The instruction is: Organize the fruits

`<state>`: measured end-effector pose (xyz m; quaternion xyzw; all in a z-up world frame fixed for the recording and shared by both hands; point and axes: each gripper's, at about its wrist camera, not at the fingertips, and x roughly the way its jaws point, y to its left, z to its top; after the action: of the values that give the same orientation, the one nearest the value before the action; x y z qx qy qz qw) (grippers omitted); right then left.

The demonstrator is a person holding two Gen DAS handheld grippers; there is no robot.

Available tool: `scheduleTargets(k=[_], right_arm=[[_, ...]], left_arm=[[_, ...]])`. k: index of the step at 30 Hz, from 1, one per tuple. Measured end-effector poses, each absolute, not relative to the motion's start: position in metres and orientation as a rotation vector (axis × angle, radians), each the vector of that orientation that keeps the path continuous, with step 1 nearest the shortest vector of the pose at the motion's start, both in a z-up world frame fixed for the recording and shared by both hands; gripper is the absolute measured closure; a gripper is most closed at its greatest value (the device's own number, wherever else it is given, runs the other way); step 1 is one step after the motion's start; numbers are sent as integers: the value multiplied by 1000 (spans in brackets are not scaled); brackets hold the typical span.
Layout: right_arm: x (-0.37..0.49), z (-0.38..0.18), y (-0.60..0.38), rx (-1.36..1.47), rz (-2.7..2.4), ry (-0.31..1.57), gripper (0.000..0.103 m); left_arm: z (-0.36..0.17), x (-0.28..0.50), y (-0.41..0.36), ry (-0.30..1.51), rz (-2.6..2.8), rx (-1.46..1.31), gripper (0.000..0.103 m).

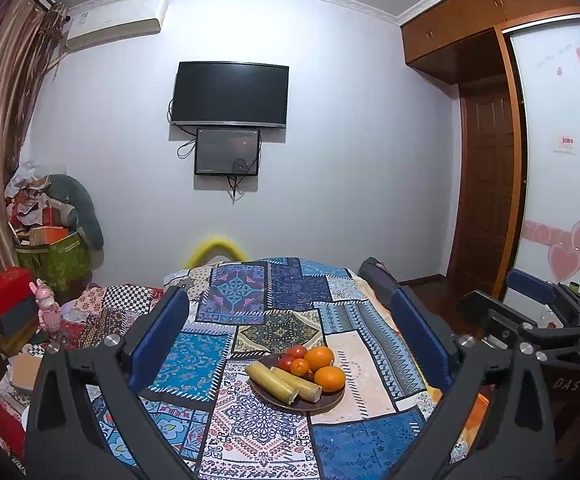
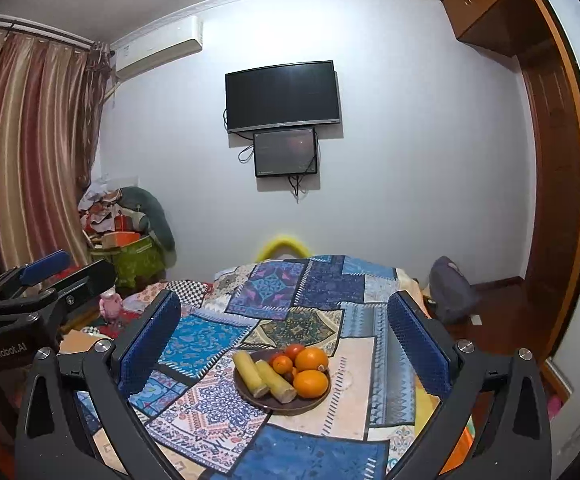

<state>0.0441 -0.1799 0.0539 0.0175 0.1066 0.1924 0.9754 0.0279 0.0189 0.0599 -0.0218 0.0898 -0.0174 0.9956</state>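
A brown plate (image 1: pixel 332 403) (image 2: pixel 318 400) rests on the patchwork cloth (image 1: pixel 193 364) (image 2: pixel 197 340). It holds two oranges (image 1: pixel 319 358) (image 2: pixel 311 359), a small tangerine (image 1: pixel 299 367) (image 2: pixel 282 364), red tomatoes (image 1: pixel 296 351) (image 2: pixel 294 350) and two yellowish stalk pieces (image 1: pixel 270 382) (image 2: pixel 249 374). My left gripper (image 1: pixel 288 294) is open, its blue pads wide apart, short of the plate, with nothing between them. My right gripper (image 2: pixel 283 297) is likewise open and empty, framing the plate from the near side. Each gripper shows at the edge of the other's view.
A pink toy (image 1: pixel 45 308) (image 2: pixel 110 306) and boxes crowd the left side. A dark bag (image 1: pixel 378 276) (image 2: pixel 450 288) sits at the cloth's far right edge. A yellow arch (image 1: pixel 217 250) (image 2: pixel 283 246) rises behind the table. A wardrobe (image 1: pixel 486 184) stands on the right.
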Motion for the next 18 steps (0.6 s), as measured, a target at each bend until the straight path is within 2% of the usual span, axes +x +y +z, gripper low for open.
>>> scheduleTargets(k=[18], right_arm=[[39,57,-183,41,382,202,0]], left_arm=[[60,25,12,176,-37,-15,0]])
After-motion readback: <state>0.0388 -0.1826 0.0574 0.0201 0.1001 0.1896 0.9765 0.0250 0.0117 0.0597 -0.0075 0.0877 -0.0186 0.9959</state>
